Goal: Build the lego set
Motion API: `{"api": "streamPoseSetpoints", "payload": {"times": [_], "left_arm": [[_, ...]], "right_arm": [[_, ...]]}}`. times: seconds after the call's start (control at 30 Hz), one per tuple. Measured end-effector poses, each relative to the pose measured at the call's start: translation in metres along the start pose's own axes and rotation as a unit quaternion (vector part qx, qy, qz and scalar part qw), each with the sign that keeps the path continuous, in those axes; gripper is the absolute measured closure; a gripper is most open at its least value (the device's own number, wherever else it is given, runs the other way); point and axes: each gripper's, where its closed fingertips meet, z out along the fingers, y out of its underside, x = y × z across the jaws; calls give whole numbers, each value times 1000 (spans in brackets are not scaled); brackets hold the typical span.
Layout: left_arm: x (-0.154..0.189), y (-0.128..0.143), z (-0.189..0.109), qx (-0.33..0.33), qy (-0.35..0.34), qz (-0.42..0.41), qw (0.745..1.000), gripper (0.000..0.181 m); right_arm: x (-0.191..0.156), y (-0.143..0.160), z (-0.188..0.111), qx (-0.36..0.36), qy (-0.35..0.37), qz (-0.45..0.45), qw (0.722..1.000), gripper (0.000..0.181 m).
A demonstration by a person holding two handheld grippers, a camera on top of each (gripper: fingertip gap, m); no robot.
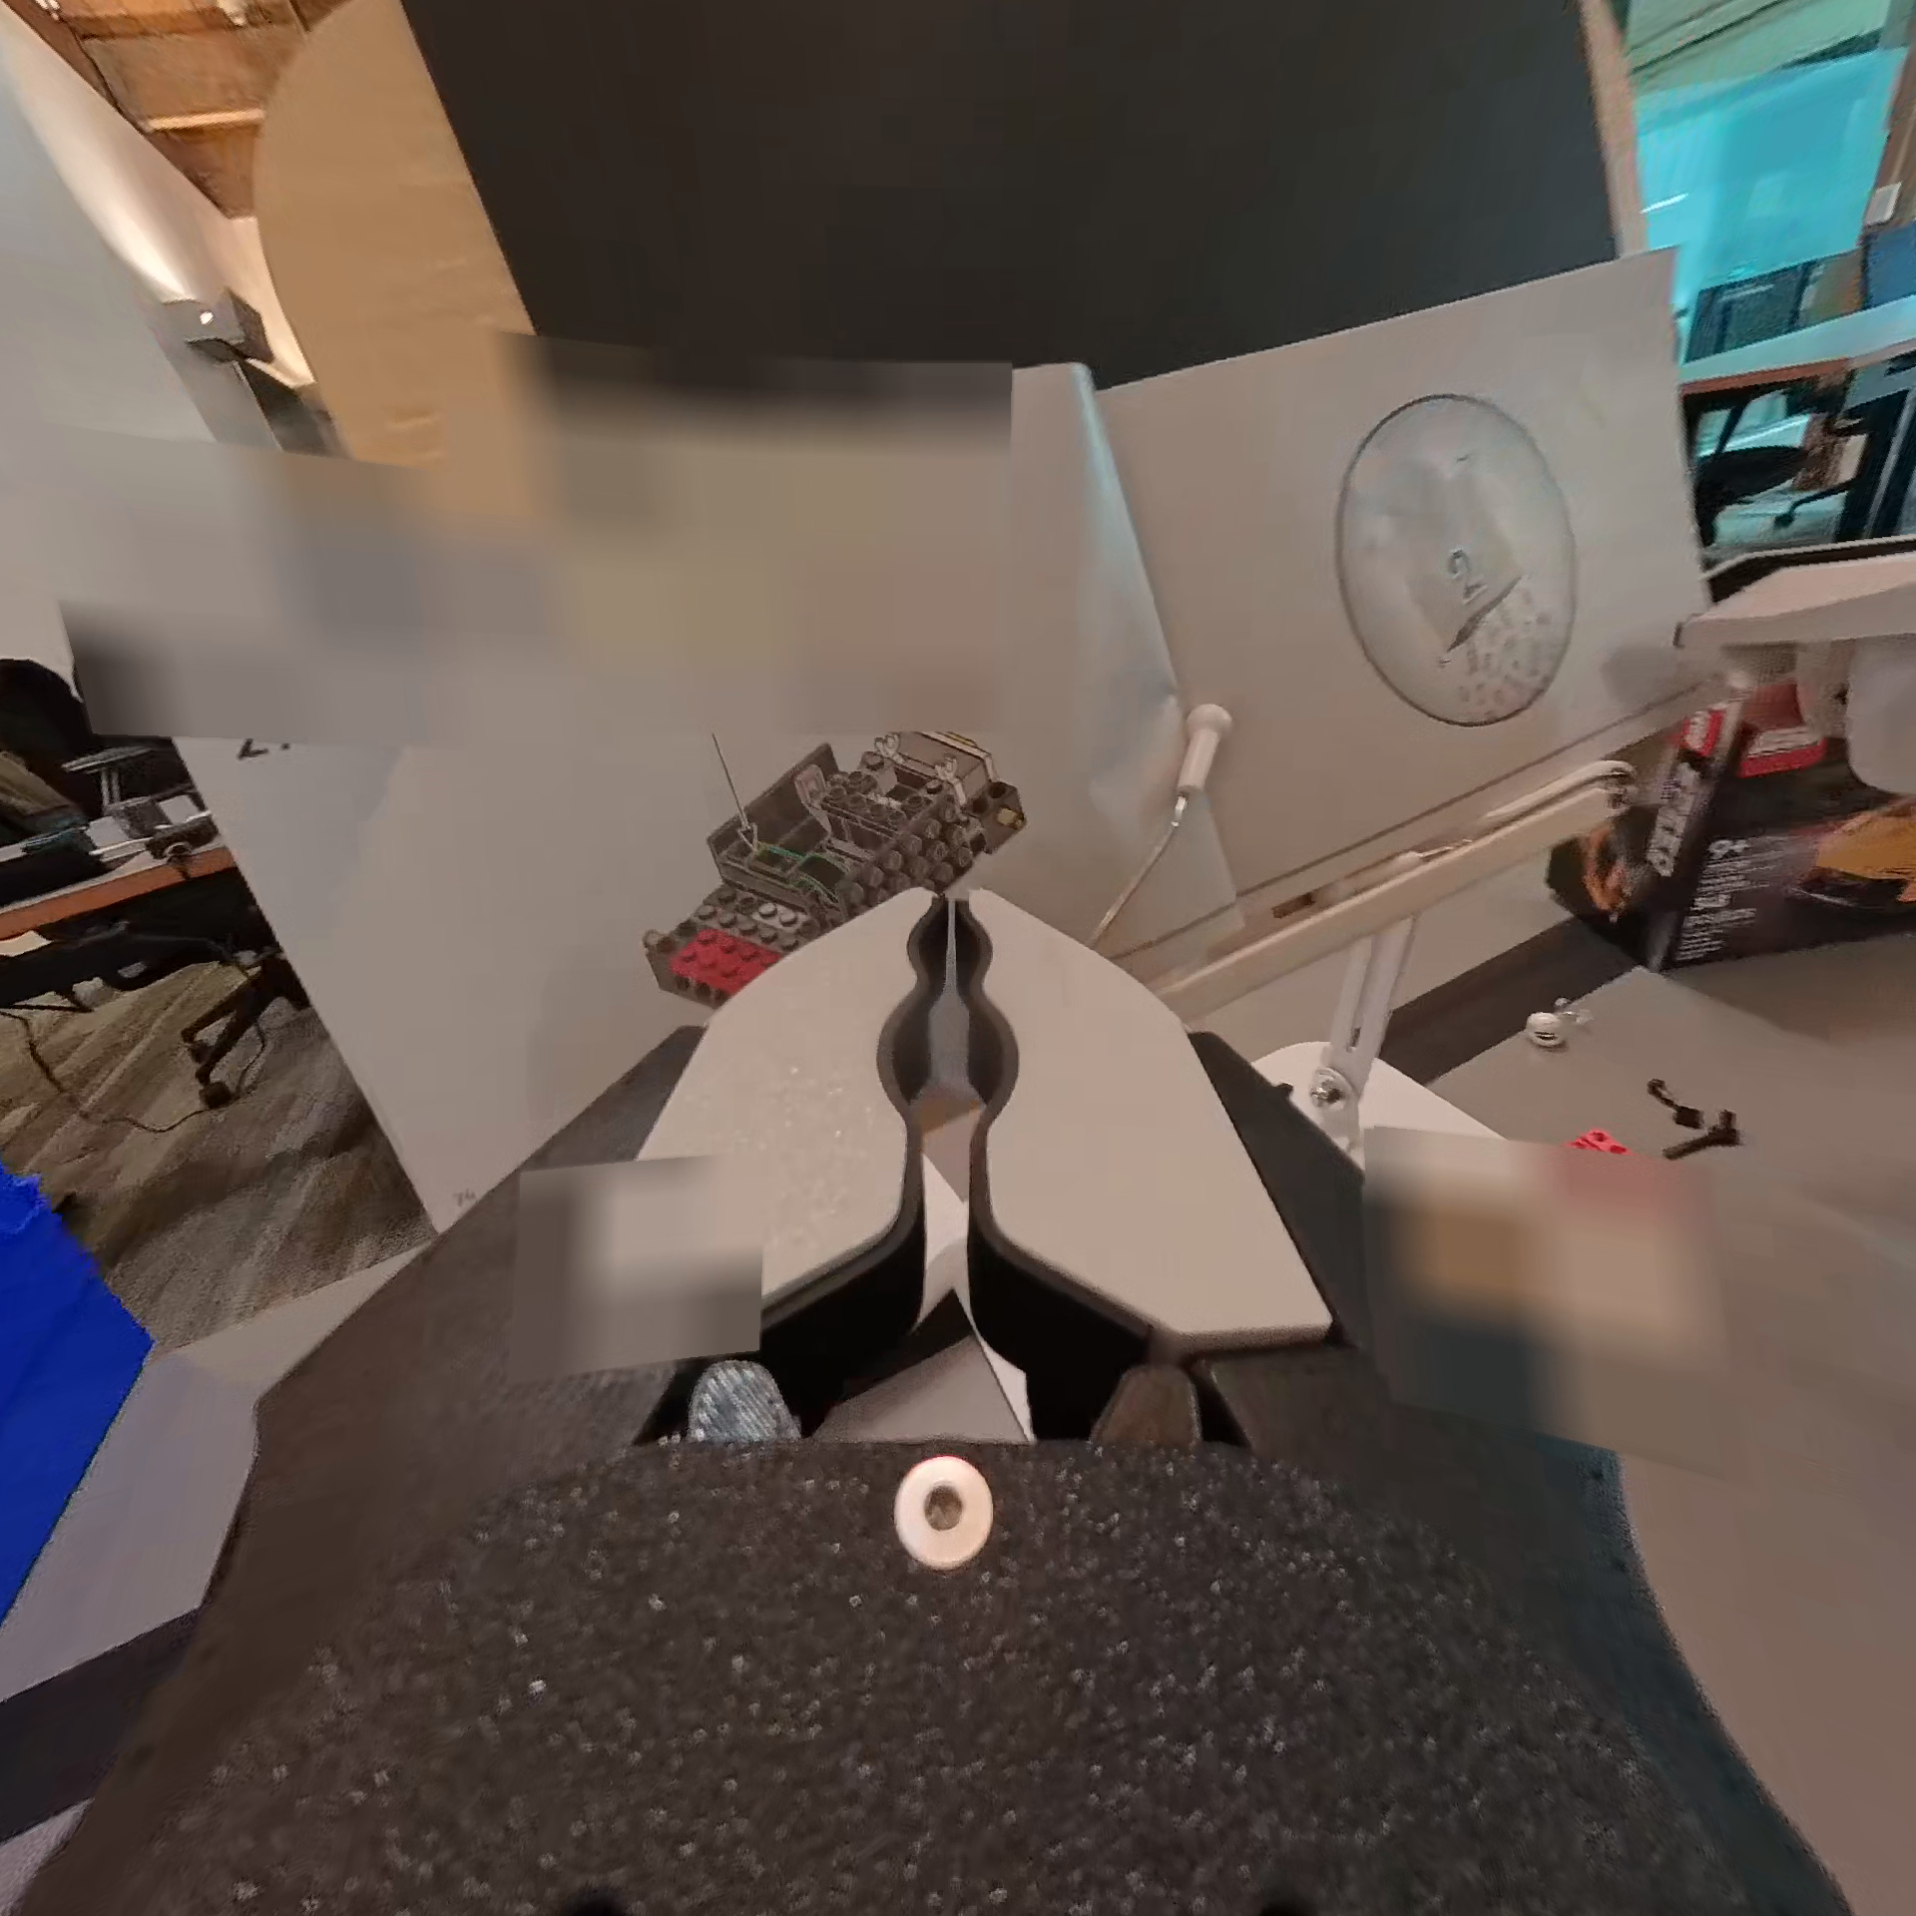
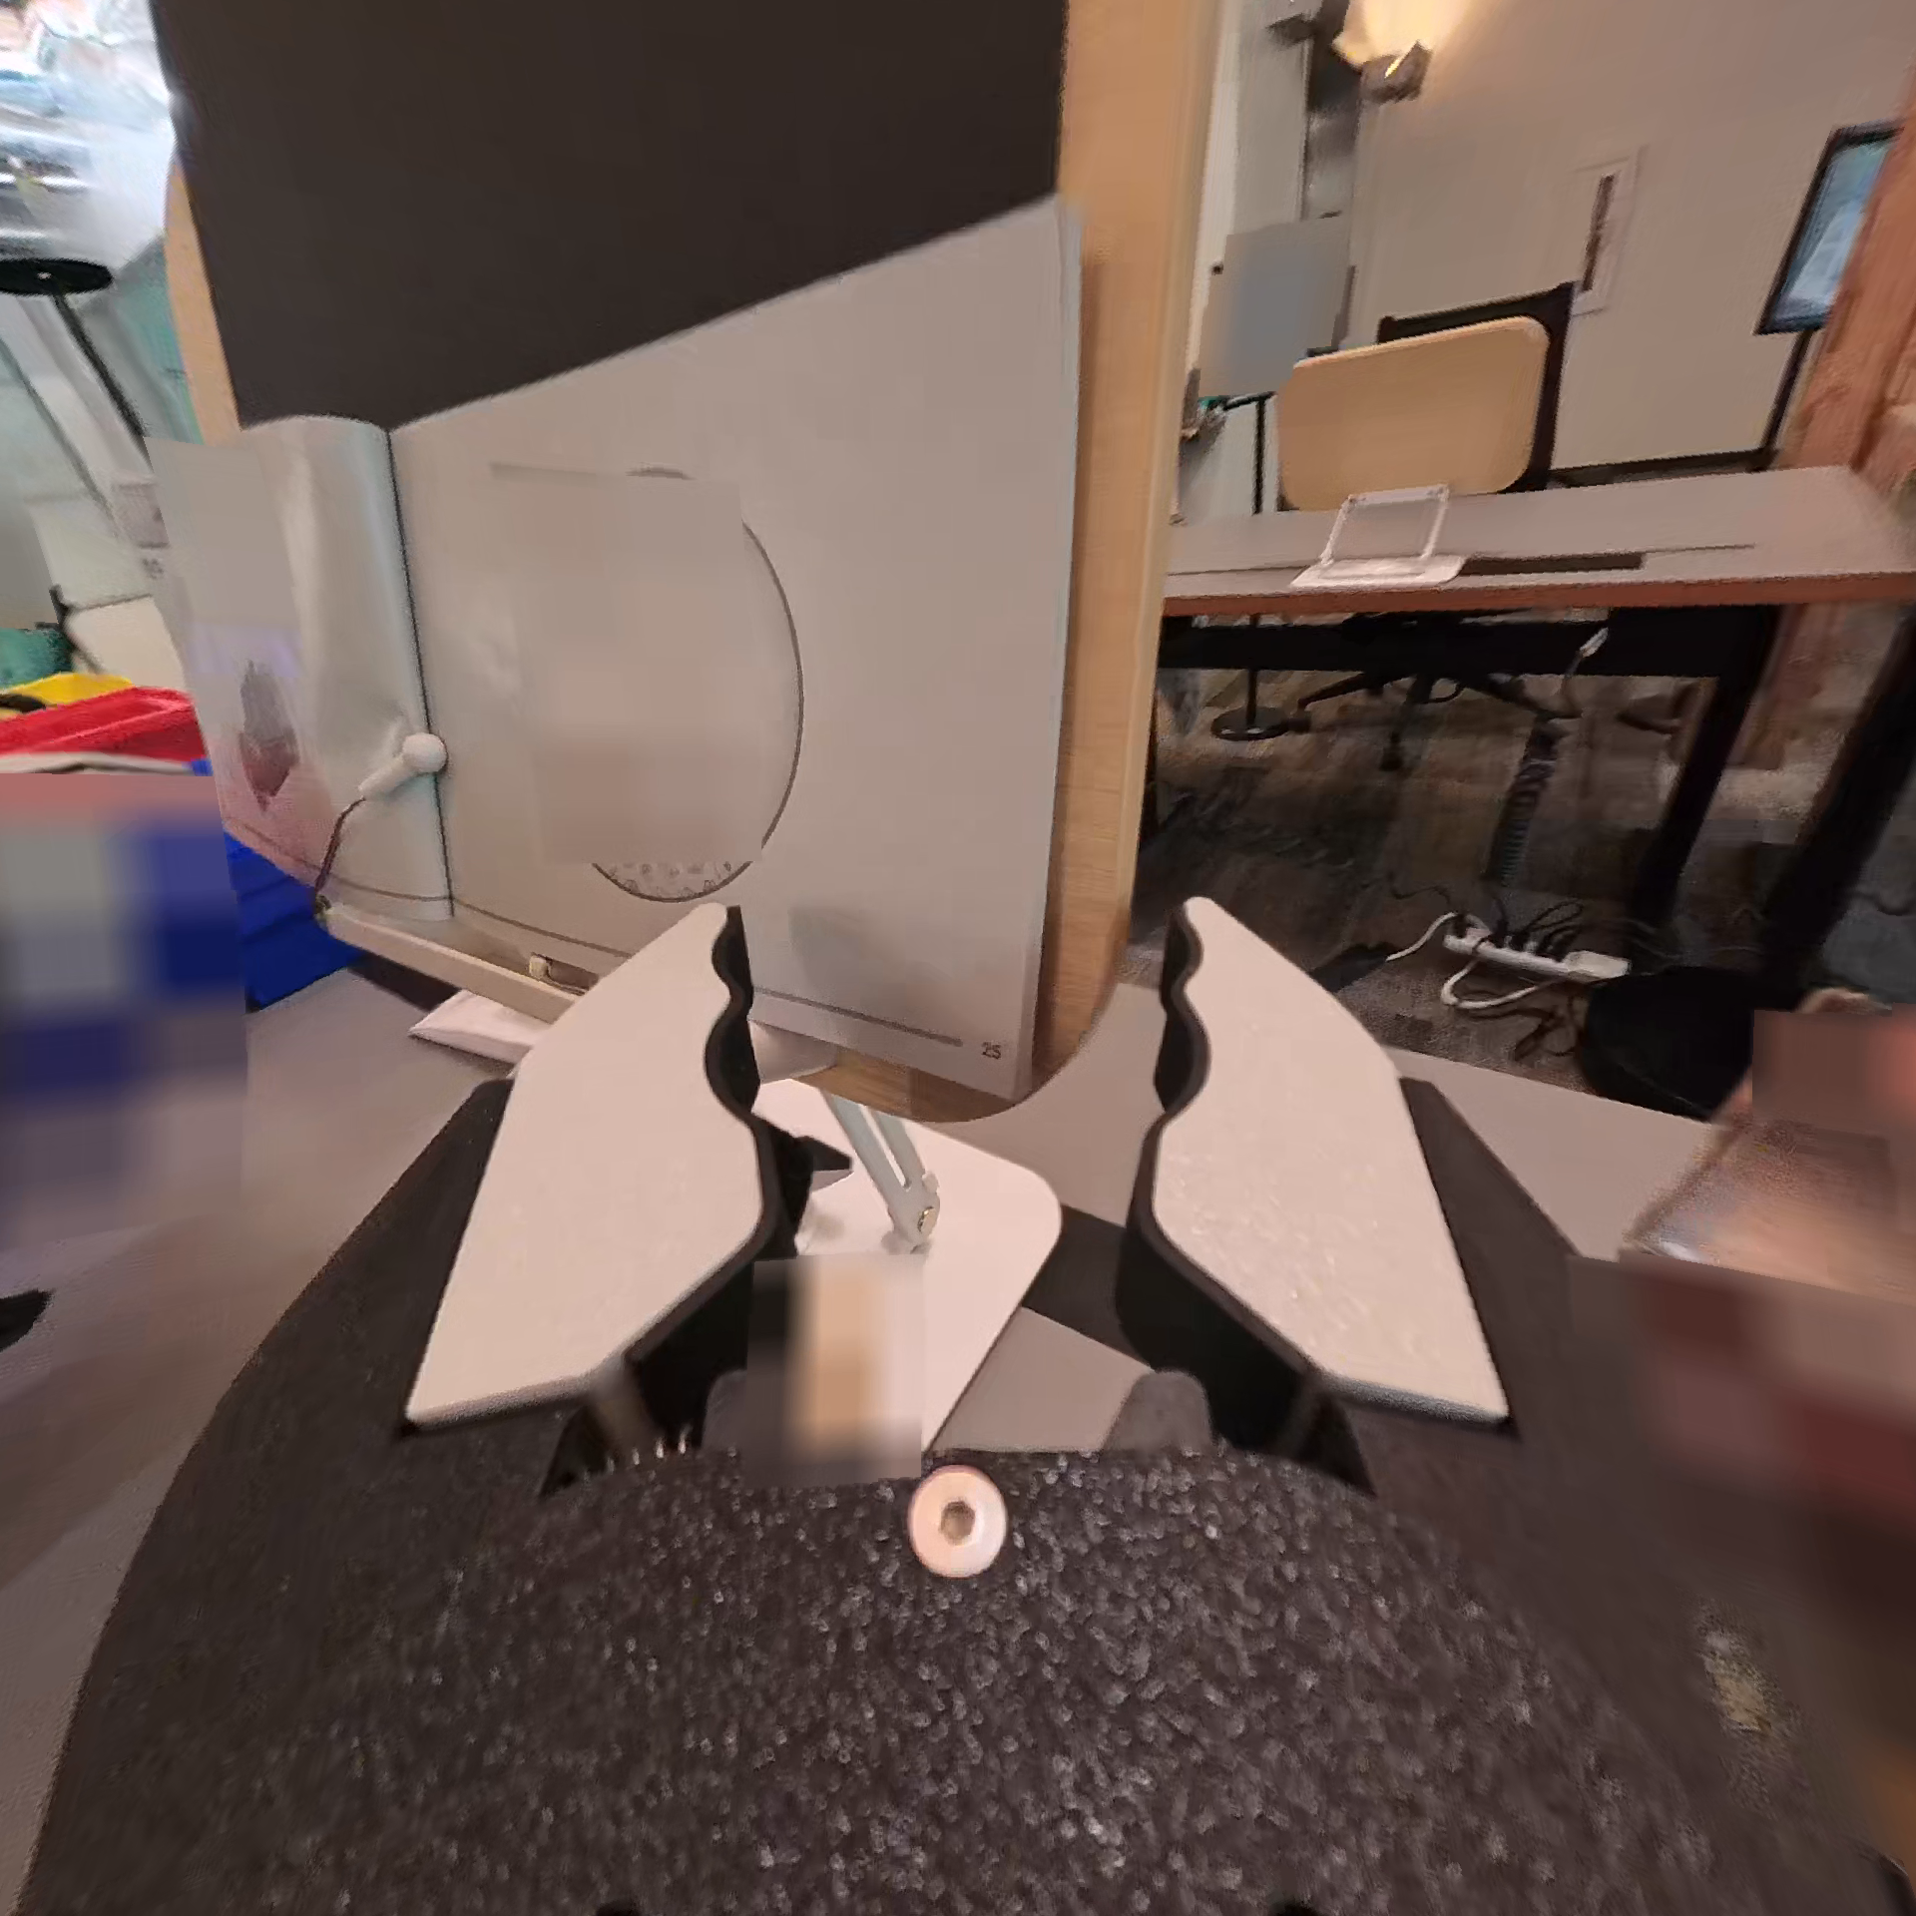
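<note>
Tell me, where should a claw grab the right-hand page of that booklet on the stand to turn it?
Probably the outer edge of the right-hand page, near its lower corner, coming from the right. It is a thin flat sheet, bound at the spine where a white peg presses, so only that far edge seems free. The right claw is open near that corner.

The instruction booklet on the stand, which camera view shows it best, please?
The right wrist view: the instruction booklet faces it with both pages in frame. The left wrist view catches the booklet at an angle, a lifted page covering its left side.
</note>
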Motion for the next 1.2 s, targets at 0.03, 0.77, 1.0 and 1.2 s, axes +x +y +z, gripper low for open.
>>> {"api": "streamPoseSetpoints", "payload": {"times": [0.03,0.77,1.0,1.2], "left_arm": [[3,0,-6,4,5,-4,1000,181],[69,-8,-40,5,-24,-72,997,181],[69,7,-39,-6,-12,-61,998,181],[43,-2,-47,4,-30,-52,998,181]], "right_arm": [[1,-5,-6,10,12,-10,1000,106],[-100,-1,-20,-5,142,-132,981,181],[-107,3,-20,-4,115,-125,985,181],[-114,12,-16,-10,94,-130,987,181]]}}
